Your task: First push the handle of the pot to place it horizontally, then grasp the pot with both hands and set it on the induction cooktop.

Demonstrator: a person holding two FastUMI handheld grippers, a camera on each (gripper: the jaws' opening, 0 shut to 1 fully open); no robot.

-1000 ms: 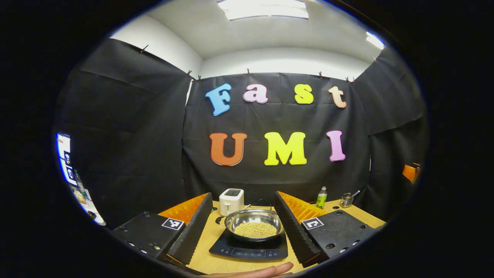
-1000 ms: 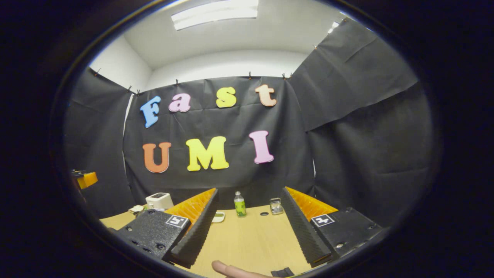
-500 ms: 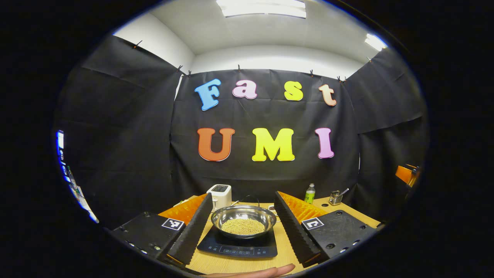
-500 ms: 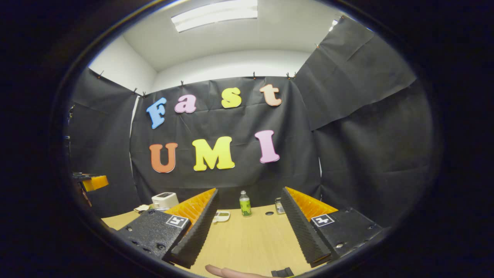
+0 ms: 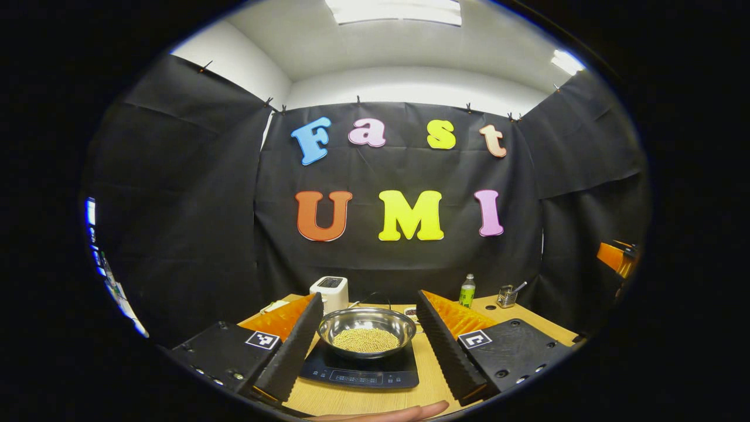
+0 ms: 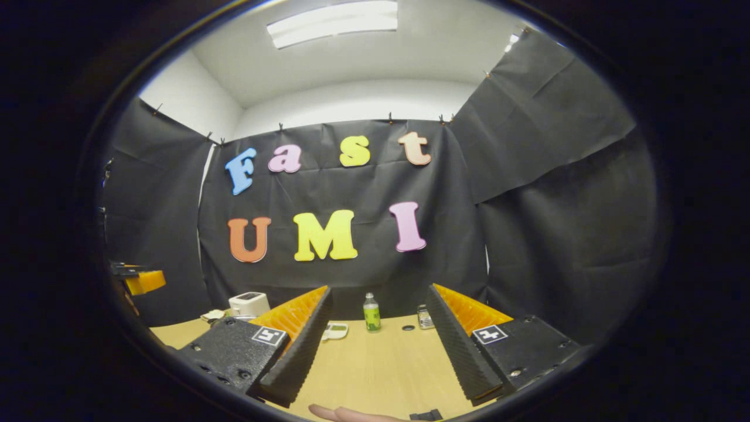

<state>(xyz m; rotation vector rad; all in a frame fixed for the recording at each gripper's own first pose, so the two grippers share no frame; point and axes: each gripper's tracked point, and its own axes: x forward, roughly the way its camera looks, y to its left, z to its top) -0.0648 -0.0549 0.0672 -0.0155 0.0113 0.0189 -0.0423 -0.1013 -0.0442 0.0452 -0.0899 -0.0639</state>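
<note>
A steel pot [image 5: 366, 329] holding pale beans sits on the black induction cooktop [image 5: 358, 371], seen in the left gripper view. My left gripper [image 5: 369, 298] is open, its two fingers standing apart on either side of the pot and cooktop without touching them. A thin dark arc rises behind the pot's far rim. In the right gripper view my right gripper [image 6: 379, 291] is open over bare wooden table [image 6: 375, 369], nothing between its fingers. A fingertip of the holding hand [image 5: 398, 412] shows at the bottom edge.
A white toaster [image 5: 329, 291] stands behind the cooktop. A green bottle [image 5: 467, 291] and a metal utensil holder [image 5: 507, 296] stand at the back right of the table. In the right gripper view, a small white dish [image 6: 335, 331] lies near the bottle [image 6: 370, 313].
In the left gripper view the pot and cooktop sit a little farther off and more to the left than a second ago. The right gripper view has shifted slightly. Both grippers stay open.
</note>
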